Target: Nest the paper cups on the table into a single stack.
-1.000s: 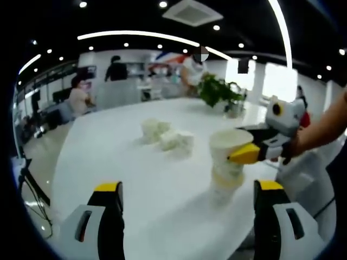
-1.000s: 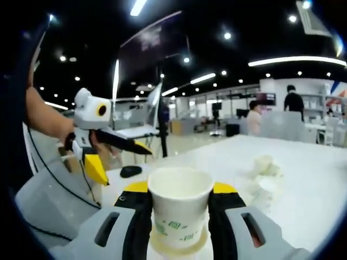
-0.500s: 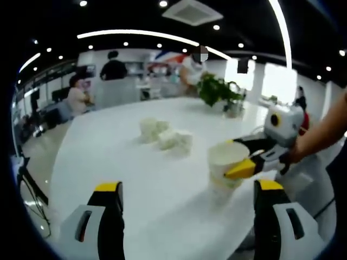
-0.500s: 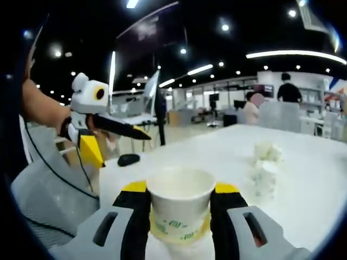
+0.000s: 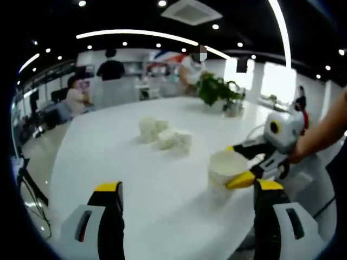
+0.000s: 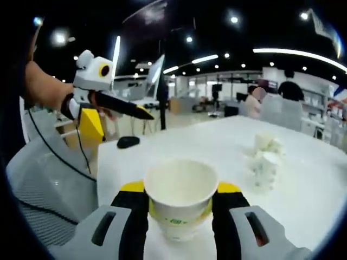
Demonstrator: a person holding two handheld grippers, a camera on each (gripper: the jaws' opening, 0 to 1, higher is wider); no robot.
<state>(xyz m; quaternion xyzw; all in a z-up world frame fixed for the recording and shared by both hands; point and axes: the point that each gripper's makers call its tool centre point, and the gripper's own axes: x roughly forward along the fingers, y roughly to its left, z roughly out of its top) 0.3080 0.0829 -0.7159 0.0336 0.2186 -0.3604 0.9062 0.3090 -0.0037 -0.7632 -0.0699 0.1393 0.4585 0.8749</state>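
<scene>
Two claws are in play, and the right claw (image 6: 179,208) has the action: its yellow-tipped jaws pinch a white paper cup (image 6: 178,199) from both sides, just below the rim. From the left gripper view, that cup (image 5: 227,165) sits seated in the top of a short stack standing on the white counter (image 5: 135,173), so I judge the step in hand to be the nesting itself, with the cup pushed well down into the one beneath. The left claw (image 5: 187,216) hangs above the counter's near edge with jaws spread wide and nothing between them.

Further along the counter lies a loose cluster of paper cups (image 5: 162,136), well apart from the stack; some look tipped on their sides, though they're too blurred to count. The same cluster (image 6: 265,154) shows from the right gripper view.

Next move, as I read it: loosen the right claw's pinch once the cup sits square, then travel to that cluster for another cup, while the idle left claw could steady the stack.
</scene>
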